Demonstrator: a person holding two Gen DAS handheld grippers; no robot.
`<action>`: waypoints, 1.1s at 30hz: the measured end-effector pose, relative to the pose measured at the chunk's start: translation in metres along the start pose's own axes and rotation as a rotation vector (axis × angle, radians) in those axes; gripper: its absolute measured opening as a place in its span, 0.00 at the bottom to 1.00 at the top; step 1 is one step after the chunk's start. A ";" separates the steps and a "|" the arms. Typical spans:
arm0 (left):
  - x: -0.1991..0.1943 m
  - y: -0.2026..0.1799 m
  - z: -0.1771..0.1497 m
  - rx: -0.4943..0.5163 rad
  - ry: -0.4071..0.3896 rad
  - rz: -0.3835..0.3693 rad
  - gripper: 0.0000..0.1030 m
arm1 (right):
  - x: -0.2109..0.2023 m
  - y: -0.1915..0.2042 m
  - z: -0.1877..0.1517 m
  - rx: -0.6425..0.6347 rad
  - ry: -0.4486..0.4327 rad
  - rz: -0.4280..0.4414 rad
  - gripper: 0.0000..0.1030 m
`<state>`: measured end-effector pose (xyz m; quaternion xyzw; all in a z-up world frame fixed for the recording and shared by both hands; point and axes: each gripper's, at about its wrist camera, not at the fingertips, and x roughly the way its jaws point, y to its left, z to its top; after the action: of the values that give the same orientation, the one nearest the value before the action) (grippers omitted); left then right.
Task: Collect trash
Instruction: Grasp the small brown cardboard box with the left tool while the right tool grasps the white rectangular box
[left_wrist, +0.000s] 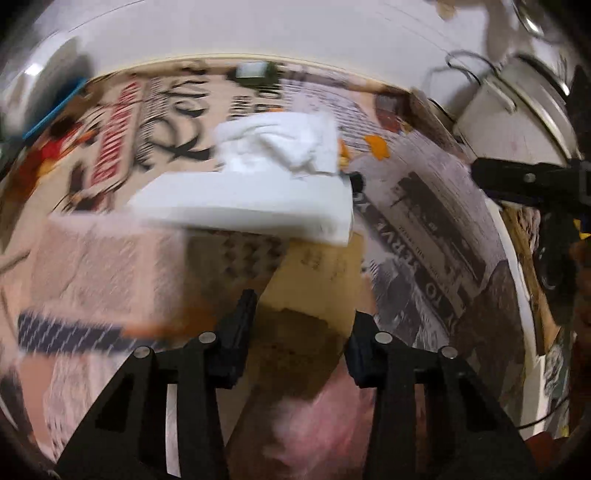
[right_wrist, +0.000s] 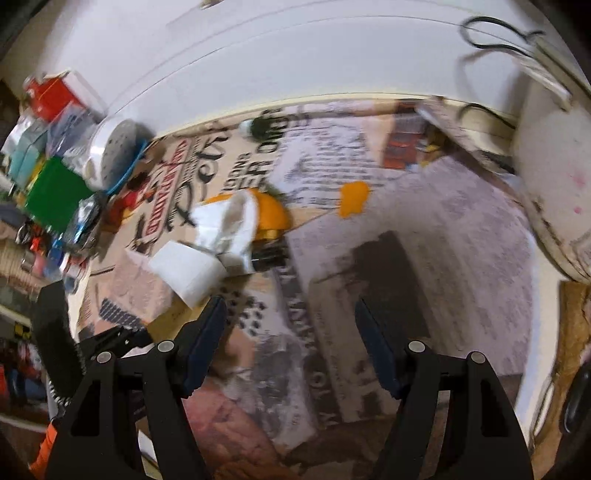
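In the left wrist view, our left gripper stands spread with nothing pinched, above the newspaper-covered table; the white crumpled tissue lies ahead on a white foam slab.

In the right wrist view, our right gripper is spread and empty, the tissue ahead to the left, an orange scrap beyond.

Newspaper-covered surface: bare and passable at right-centre. Obstacles: white foam slab with crumpled tissue mid-surface; orange scrap beyond; cluttered boxes at left edge; white appliance at right; wall behind.
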<state>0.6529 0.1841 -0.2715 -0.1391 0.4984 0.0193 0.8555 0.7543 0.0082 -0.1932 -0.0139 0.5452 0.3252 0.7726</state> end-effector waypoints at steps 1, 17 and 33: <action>-0.008 0.008 -0.005 -0.030 -0.006 0.007 0.35 | 0.004 0.005 0.001 -0.011 0.008 0.011 0.67; -0.078 0.105 -0.053 -0.376 -0.109 0.262 0.35 | 0.120 0.089 0.000 -0.311 0.215 0.055 0.67; -0.086 0.104 -0.061 -0.322 -0.113 0.231 0.35 | 0.122 0.119 -0.056 -0.409 0.139 -0.063 0.48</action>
<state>0.5402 0.2776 -0.2488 -0.2144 0.4527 0.2046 0.8410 0.6696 0.1399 -0.2800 -0.2099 0.5192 0.4032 0.7238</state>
